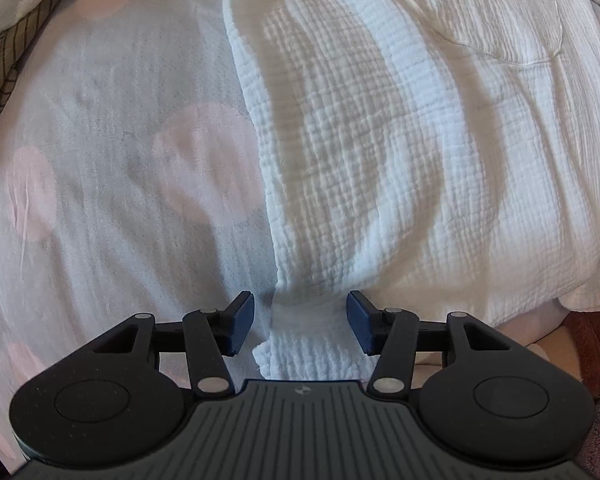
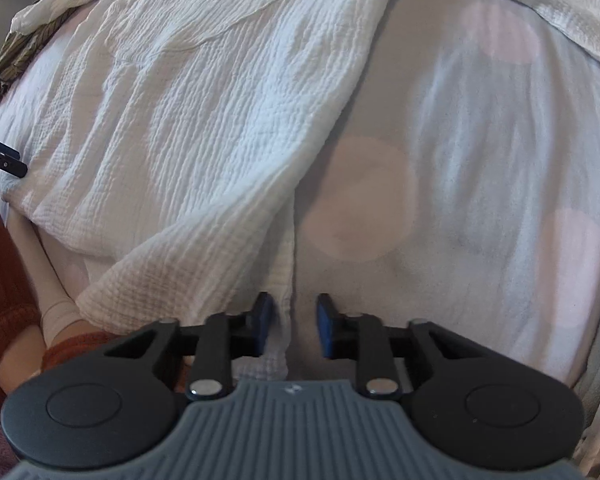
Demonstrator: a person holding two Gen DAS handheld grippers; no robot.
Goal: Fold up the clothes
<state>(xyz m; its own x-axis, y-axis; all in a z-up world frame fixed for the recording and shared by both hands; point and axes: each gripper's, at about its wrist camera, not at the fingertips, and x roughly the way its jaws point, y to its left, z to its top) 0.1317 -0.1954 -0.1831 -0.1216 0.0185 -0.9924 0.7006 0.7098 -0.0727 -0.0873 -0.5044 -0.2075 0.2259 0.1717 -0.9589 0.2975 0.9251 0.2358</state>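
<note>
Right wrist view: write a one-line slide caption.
Open right gripper straddles the hem of a white crinkled garment spread on a pink-dotted sheet.

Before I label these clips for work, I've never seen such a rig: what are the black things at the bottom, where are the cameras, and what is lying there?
No robot here: a person holds a pair of tongs in each hand, with a fisheye camera on each looking along its fingers. One picture is from the left tongs, the other from the right tongs. A white crinkled garment lies on a sheet with pale pink dots. Both tongs are open, each straddling a hem edge of the garment, gripping nothing. A striped cloth lies at the far edge.
</note>
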